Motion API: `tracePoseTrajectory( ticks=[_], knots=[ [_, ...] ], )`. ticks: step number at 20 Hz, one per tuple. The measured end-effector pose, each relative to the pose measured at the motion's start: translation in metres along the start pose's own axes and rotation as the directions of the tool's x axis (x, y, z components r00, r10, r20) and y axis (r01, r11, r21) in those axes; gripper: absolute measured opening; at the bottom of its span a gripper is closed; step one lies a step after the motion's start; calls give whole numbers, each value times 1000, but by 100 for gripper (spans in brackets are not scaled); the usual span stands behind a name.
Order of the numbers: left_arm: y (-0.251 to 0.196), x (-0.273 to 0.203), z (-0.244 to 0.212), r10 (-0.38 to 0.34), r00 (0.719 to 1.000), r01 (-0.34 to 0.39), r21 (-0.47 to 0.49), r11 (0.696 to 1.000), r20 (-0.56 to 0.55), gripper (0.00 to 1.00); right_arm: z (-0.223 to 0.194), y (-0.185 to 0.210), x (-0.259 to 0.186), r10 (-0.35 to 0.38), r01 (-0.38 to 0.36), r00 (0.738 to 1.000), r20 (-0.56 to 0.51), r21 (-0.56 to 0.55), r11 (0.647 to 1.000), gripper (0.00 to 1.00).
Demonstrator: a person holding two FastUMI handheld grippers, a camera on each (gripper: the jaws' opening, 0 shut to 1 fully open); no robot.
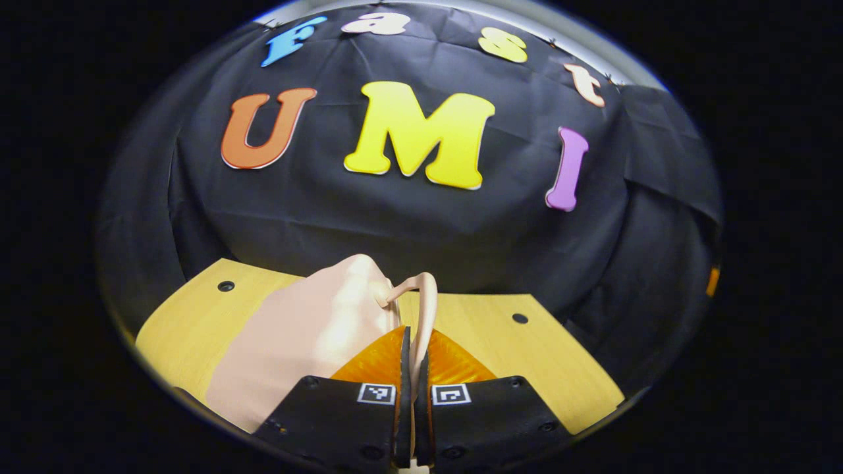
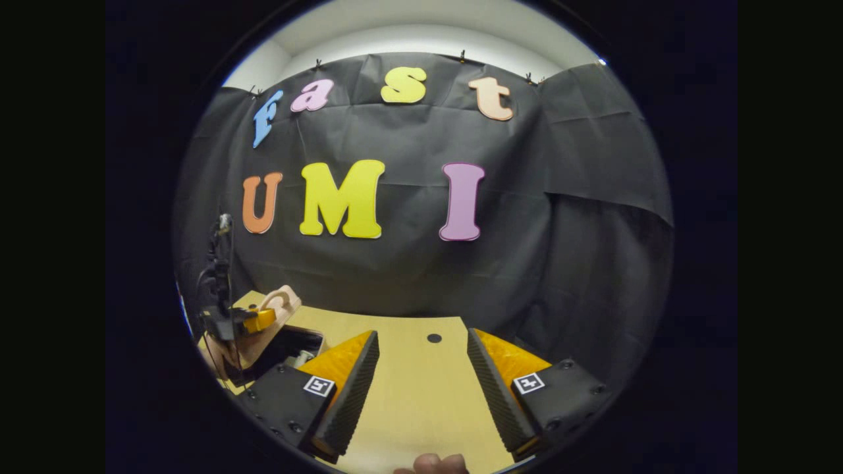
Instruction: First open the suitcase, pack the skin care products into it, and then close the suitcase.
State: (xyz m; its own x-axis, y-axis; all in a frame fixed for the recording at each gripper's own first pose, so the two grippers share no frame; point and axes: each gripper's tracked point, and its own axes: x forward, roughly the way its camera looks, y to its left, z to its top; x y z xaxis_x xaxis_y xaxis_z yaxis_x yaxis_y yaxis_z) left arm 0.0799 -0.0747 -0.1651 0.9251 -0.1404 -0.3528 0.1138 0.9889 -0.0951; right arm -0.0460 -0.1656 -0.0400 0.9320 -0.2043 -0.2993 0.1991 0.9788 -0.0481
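Observation:
The pale pink suitcase lid [image 1: 303,336] rises just before my left gripper [image 1: 413,337], which is shut on the lid's thin pink handle [image 1: 429,296]. In the right gripper view, the same suitcase [image 2: 280,304] stands at the far left of the table with its lid tilted up, and the left gripper [image 2: 253,321] clamps its handle. Below the raised lid the dark inside [image 2: 296,343] shows, with a small pale item [image 2: 301,359] in it that is too small to identify. My right gripper [image 2: 421,342] hangs open over bare table, holding nothing.
The yellow wooden table [image 2: 421,395] has small dark holes [image 2: 434,338] in its top and ends at the black cloth wall behind. A fingertip [image 2: 431,464] shows at the bottom edge of the right gripper view.

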Motion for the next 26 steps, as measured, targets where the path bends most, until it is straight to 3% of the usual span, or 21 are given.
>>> tracePoseTrajectory(
  ticks=[6,12,17,21,23,25,26],
  knots=[
    [-24,36,-73,99,991,-68,286,956,-93,6,-10,-43,1,-43,42,999,-20,-37,998,80],
    [-37,54,-117,169,975,-94,423,901,-143,6,-31,-86,2,-97,96,993,-69,-17,995,77],
    [-42,58,-128,219,963,-111,515,850,-155,8,-44,-91,4,-91,92,992,-93,2,996,80],
    [-50,57,-144,211,949,-59,527,848,-234,25,-46,-91,4,-83,84,993,-85,17,996,80],
    [-58,53,-144,186,946,-29,501,865,-266,40,-51,-91,6,-78,81,993,-93,25,996,80],
    [-69,44,-134,149,954,-15,457,889,-259,64,-52,-90,9,-74,78,993,-97,37,996,80],
    [-73,41,-126,133,961,-12,442,897,-244,82,-51,-87,11,-69,73,993,-96,38,997,80]
  ],
)
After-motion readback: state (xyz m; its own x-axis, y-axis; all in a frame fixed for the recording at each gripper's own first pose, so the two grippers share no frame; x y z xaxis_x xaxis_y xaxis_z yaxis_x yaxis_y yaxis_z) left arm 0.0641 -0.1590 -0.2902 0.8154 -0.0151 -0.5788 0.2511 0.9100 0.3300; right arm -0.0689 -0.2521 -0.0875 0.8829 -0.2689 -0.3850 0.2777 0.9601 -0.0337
